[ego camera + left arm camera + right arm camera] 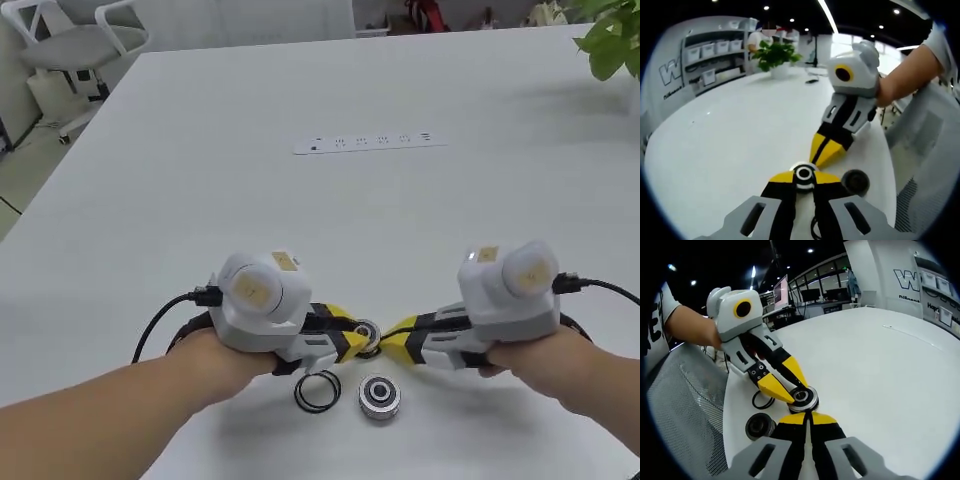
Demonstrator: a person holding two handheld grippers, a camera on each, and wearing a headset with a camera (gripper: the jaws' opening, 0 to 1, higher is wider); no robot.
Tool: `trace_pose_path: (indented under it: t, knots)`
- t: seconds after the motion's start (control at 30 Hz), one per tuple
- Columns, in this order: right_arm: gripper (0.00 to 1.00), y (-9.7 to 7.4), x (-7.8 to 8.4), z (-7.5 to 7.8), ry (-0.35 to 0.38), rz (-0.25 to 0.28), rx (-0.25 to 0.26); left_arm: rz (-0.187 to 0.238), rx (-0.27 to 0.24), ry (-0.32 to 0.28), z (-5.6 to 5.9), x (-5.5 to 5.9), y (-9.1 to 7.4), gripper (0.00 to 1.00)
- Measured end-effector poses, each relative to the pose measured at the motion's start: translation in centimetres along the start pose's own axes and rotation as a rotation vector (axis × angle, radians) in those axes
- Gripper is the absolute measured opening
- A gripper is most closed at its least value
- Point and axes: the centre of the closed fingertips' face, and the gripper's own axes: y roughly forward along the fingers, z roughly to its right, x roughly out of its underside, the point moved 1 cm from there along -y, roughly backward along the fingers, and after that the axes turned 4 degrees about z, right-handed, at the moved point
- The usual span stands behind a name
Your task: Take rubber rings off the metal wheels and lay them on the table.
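Observation:
A small metal wheel [365,335] with a black rubber band around its rim is held above the table between the two grippers. My left gripper [352,340] is shut on this wheel [804,172], gripping it across its faces. My right gripper [386,336] comes in from the opposite side, jaws shut, tips [807,415] touching the rim of the wheel [805,397]. Whether a ring is pinched there is hidden. Loose black rubber rings [317,390] lie on the table below, beside a second metal wheel [380,395].
The white table [300,220] stretches far ahead, with a flush power strip [370,142] in its middle. A potted plant [612,40] stands at the far right corner. A white chair [70,40] stands off the table's far left.

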Motion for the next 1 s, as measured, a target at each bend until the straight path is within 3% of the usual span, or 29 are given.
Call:
trace_pose_path:
  t: [0.3, 0.47, 0.73, 1.0]
  knots:
    - [0.0, -0.3, -0.3, 0.2, 0.1, 0.016, -0.001, -0.003, 0.0, 0.006, 0.1, 0.0, 0.0, 0.12]
    - [0.0, -0.3, -0.3, 0.2, 0.116, 0.019, 0.0, -0.003, -0.001, 0.007, 0.0, 0.0, 0.0, 0.12]
    - [0.0, -0.4, -0.9, 0.1, 0.241, 0.075, 0.017, -0.008, -0.007, 0.004, 0.0, -0.1, 0.1, 0.12]
    - [0.0, -0.5, -1.5, -0.3, 0.247, 0.095, 0.009, -0.02, -0.024, 0.012, 0.0, -0.1, 0.2, 0.12]
